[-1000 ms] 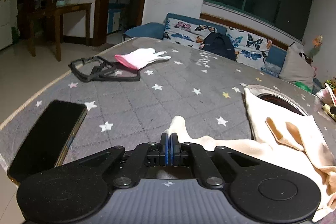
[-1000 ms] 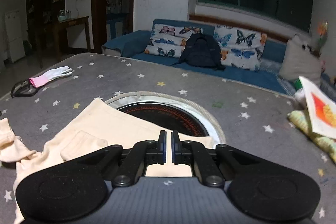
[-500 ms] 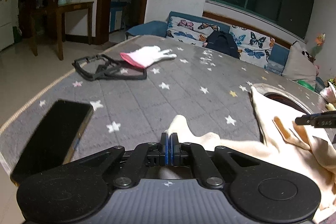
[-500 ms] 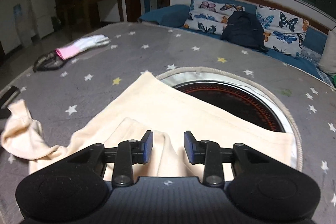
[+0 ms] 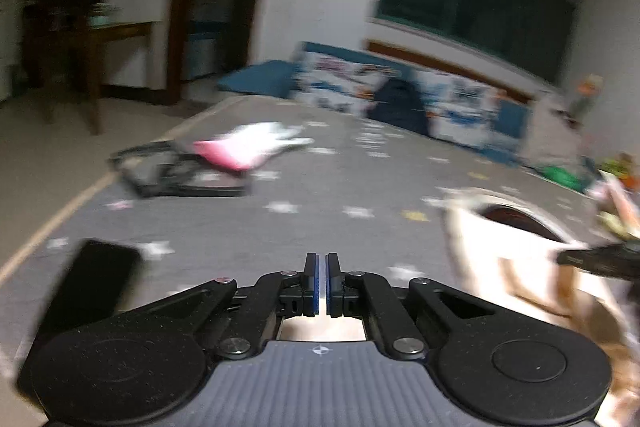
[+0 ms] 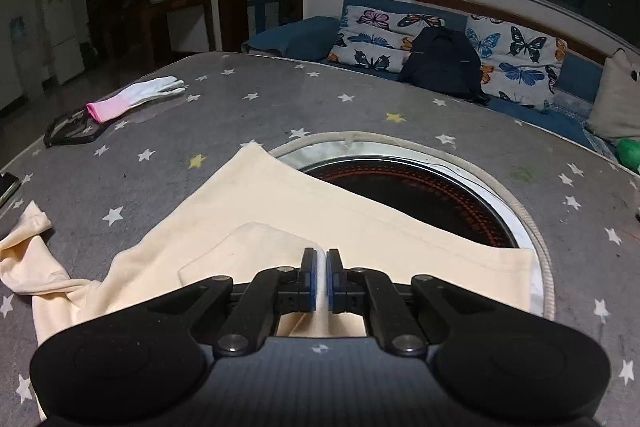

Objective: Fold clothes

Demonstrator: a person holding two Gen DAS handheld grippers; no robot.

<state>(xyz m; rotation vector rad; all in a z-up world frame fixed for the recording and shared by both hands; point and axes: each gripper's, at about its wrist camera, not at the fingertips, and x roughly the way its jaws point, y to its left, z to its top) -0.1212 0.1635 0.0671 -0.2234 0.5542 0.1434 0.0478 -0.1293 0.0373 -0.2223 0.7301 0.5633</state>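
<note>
The right tool (image 6: 320, 277) pinches the cream garment (image 6: 280, 219) flat on the table (image 6: 360, 115).

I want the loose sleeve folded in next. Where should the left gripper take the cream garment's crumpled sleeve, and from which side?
Grip the cream fabric garment at its sleeve's cuff end, coming in from the left. That end lies free on the grey star-patterned cloth, so it should lift most easily.

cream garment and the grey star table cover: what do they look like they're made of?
Cream garment: soft matte knit, probably cotton jersey; it drapes limply, with a stitched hem and a patch pocket. Star table cover: matte grey fabric, apparently quilted or padded; it has faint grid stitch lines and printed stars. Exact fibre cannot be told.
</note>
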